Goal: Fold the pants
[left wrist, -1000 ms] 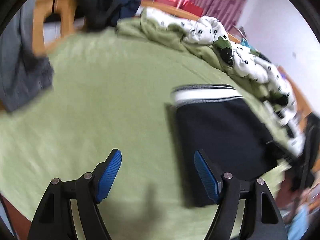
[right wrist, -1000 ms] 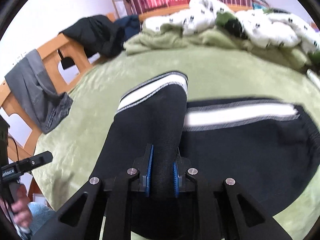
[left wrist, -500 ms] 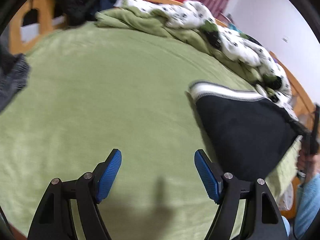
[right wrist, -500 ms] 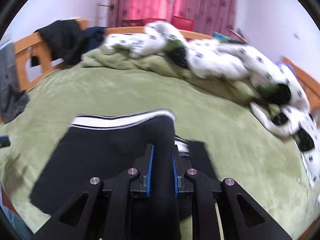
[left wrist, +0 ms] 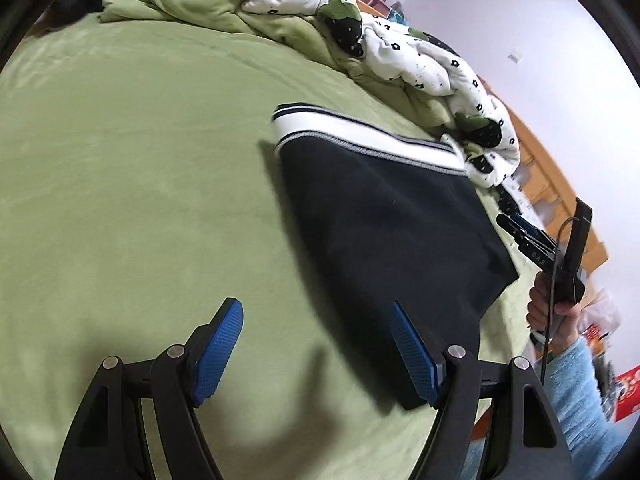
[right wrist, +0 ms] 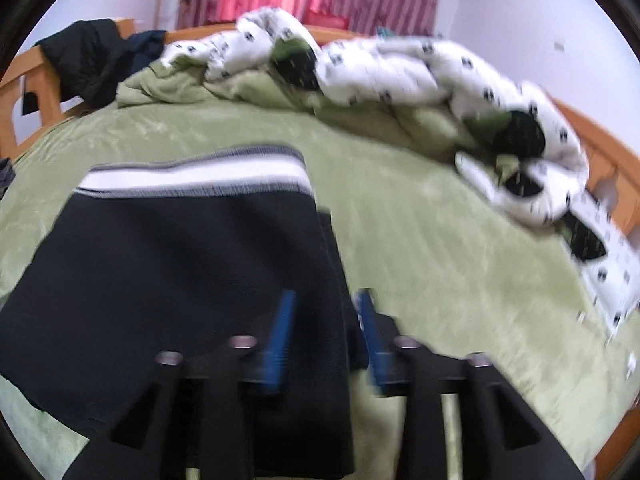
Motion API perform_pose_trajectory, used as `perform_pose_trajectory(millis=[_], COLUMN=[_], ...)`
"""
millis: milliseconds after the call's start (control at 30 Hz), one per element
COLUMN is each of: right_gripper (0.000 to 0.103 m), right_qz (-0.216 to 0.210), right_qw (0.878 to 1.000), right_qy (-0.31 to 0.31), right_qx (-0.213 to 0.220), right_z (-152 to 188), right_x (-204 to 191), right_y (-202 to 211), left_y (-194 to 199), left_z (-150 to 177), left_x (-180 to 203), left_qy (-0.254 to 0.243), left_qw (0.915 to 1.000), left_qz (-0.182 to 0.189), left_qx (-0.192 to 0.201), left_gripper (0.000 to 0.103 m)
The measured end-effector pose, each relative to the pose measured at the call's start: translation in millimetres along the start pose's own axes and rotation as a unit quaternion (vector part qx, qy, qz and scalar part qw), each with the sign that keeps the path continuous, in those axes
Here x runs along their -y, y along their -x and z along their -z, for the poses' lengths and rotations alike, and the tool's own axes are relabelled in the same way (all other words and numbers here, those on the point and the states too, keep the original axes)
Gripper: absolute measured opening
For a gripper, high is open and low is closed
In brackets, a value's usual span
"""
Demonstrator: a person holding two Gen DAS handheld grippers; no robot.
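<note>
Black pants (left wrist: 392,216) with a white striped waistband (left wrist: 360,136) lie folded flat on the green bedspread (left wrist: 132,168), right of centre in the left wrist view. Left gripper (left wrist: 316,344) hangs wide apart over bare bedspread at the frame's bottom, its right pad just beside the pants' near edge. Right gripper (right wrist: 326,332), blurred, has just been opening; its blue pads (right wrist: 282,328) stand apart with the pants' right edge between them, no longer pinched. A rumpled white quilt (right wrist: 400,68) lies along the top, dark clothes (right wrist: 92,60) at upper left.
</note>
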State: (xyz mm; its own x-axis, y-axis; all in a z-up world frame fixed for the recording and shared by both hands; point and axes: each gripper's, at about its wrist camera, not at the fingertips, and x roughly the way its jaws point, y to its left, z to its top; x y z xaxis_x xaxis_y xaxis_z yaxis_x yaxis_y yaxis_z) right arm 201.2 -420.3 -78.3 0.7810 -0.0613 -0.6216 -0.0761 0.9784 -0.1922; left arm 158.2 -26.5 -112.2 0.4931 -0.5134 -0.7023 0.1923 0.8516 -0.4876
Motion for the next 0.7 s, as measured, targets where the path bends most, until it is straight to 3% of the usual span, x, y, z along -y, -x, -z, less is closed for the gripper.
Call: perform_pose_trajectory(millis=[100, 200, 300, 400, 467, 533, 567, 633, 700], right_gripper=[0.067, 0.067, 0.064, 0.064, 0.064, 0.064, 0.064, 0.063, 0.058], right_qz=[-0.014, -0.042, -0.051, -0.094, -0.111, -0.13, -0.138, -0.138, -0.161], right_qw=[1.0, 0.998, 0.994, 0.989, 0.986, 0.98, 0.977, 0.976, 0.97], right_qy=[-0.012, -0.028, -0.024, -0.041, -0.058, -0.089, -0.106, -0.115, -0.129], right_qx=[0.015, -0.025, -0.097, -0.108, -0.114, -0.124, -0.126, -0.121, -0.125], right_z=[-17.3, -33.4, -35.2, -25.4, -19.2, -13.0, -11.7, -9.2, -4.6], right_x=[1.5, 4.8, 8.7, 21.3, 27.3, 33.3, 36.4, 35.0, 32.5], right_y=[-1.1, -32.6, -77.5, -94.9, -100.2, -108.3, -111.0, -109.8, -106.7], left_y=[-20.4, -52.7, -82.1, -87.1, -95.8, -103.3, -104.1, -101.3, -96.4], left_z=[-14.8, -25.7, -27.1, -28.6, -30.2, -31.0, -32.0, -35.8, -39.3], left_x=[-0.7, -3.5, -8.9, -3.4, -0.5, -0.8, 0.2, 2.8, 3.8], left_qy=[0.015, 0.037, 0.052, 0.035, 0.036, 0.058, 0.061, 0.067, 0.076], left_qw=[0.9997, 0.998, 0.9963, 0.9972, 0.9959, 0.994, 0.9937, 0.993, 0.9928], left_qz=[0.017, 0.047, 0.052, 0.061, 0.078, 0.086, 0.087, 0.092, 0.089], left_qx=[0.003, -0.02, -0.043, -0.025, -0.029, -0.034, -0.034, -0.03, -0.027], left_gripper=[0.074, 0.072, 0.072, 0.071, 0.051, 0.048, 0.037, 0.025, 0.021])
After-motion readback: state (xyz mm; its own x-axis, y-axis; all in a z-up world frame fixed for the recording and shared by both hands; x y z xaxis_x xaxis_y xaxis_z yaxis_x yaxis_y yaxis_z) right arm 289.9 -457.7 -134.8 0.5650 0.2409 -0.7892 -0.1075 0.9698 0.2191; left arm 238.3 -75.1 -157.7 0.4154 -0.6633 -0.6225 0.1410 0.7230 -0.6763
